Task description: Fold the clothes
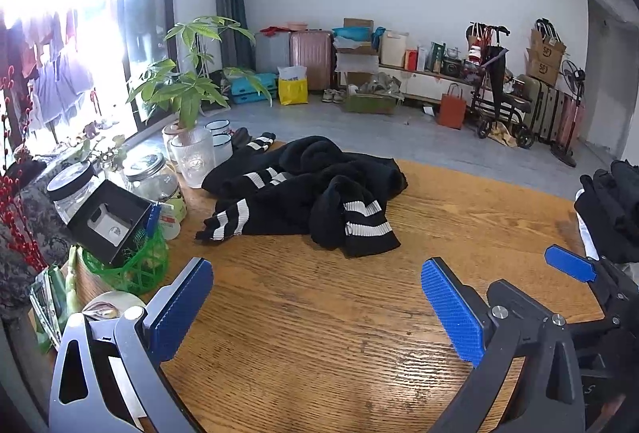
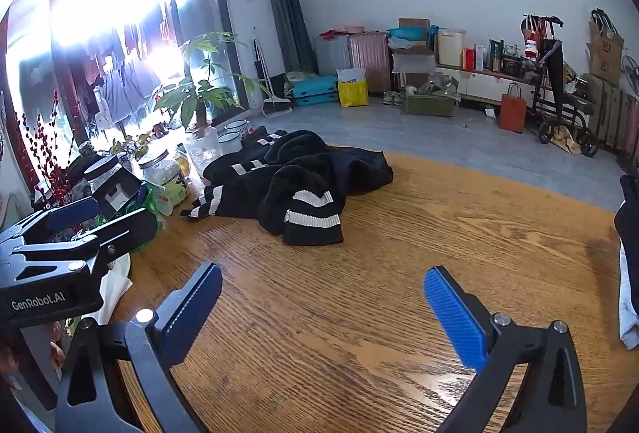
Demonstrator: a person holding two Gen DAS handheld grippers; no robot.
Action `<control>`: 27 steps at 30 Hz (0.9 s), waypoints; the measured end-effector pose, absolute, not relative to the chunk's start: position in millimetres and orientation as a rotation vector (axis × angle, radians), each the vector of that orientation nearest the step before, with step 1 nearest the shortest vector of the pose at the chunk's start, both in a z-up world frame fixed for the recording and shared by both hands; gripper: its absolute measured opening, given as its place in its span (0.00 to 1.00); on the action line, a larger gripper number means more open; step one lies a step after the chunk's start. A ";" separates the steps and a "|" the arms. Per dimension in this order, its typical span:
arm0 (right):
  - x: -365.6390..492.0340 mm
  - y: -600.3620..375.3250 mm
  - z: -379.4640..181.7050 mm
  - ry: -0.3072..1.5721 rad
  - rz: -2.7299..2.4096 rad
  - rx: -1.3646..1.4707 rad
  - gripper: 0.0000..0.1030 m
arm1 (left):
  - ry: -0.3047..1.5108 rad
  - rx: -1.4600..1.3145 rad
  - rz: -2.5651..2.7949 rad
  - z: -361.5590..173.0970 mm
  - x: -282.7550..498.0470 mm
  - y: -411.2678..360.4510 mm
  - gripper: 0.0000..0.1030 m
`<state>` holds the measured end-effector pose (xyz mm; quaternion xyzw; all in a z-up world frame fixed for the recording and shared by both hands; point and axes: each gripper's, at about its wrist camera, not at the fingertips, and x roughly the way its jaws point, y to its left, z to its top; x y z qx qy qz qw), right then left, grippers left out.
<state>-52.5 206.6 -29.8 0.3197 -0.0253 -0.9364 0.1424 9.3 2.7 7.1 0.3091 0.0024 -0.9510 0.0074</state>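
Note:
A crumpled black knit garment (image 1: 307, 189) with white stripes at the cuffs lies in a heap on the wooden table (image 1: 319, 333), toward its far left side; the right wrist view shows the garment (image 2: 295, 177) too. My left gripper (image 1: 315, 309) hangs open over bare wood in front of the heap, nothing between its blue pads. My right gripper (image 2: 323, 313) is open as well, also short of the garment and empty. The right gripper's blue finger (image 1: 571, 263) pokes in at the right edge of the left wrist view.
Glass jars (image 1: 151, 177), a ribbed vase with a plant (image 1: 191, 157), mugs, a black box (image 1: 108, 221) and a green basket (image 1: 131, 269) crowd the table's left edge. Dark folded clothes (image 1: 615, 205) sit at the right edge. Suitcases, boxes and a cart line the far wall.

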 end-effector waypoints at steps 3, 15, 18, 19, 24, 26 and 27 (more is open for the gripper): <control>-52.6 205.9 -29.7 -0.070 -2.707 0.921 1.00 | 0.012 0.971 -2.966 6.7 8.1 2.1 1.00; -53.0 203.4 -33.5 -0.072 -2.693 0.936 1.00 | 0.016 0.988 -2.961 2.6 11.5 -1.0 1.00; -52.1 203.3 -33.4 -0.067 -2.691 0.938 1.00 | 0.022 0.987 -2.960 3.3 12.2 -1.7 1.00; -51.6 203.7 -32.9 -0.066 -2.691 0.938 1.00 | 0.023 0.985 -2.960 3.6 12.5 -1.9 1.00; -50.1 205.2 -31.7 -0.060 -2.692 0.941 1.00 | 0.020 0.989 -2.962 2.1 13.3 0.6 1.00; -50.0 205.6 -32.5 -0.058 -2.693 0.944 1.00 | 0.020 0.992 -2.965 0.8 13.1 1.5 1.00; -50.0 205.8 -33.0 -0.058 -2.693 0.946 1.00 | 0.022 0.993 -2.965 0.3 13.0 1.5 1.00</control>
